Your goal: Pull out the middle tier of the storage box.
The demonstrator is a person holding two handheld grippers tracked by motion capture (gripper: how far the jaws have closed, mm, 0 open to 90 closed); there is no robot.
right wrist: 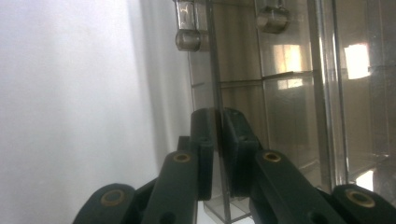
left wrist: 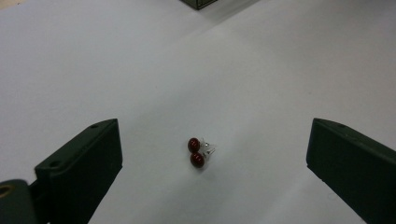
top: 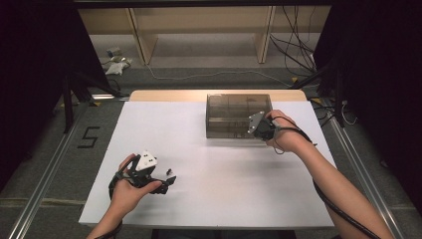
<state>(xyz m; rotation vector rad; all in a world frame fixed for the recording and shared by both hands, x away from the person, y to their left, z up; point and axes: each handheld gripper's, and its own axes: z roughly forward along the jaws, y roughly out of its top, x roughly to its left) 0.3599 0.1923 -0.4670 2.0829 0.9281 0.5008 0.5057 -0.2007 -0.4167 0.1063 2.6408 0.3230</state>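
Observation:
A pair of small dark-red stud earrings (left wrist: 197,152) lies on the white table sheet (top: 209,199), seen from above as a tiny dark speck (top: 169,171). My left gripper (top: 168,180) rests low at the front left, its jaws (left wrist: 215,136) wide apart on either side of the earrings and touching neither. A smoky see-through box (top: 234,112) with inner compartments stands at the back centre-right. At its front right corner my right gripper (top: 253,130) is shut (right wrist: 218,126) on a thin clear panel edge of the box (right wrist: 289,93).
A wooden strip (top: 164,94) borders the table's far edge. Beyond it stand pale shelf units (top: 199,30), with loose cables (top: 293,45) on the floor. A taped "5" (top: 88,137) marks the floor at left, beside a metal rail (top: 45,184).

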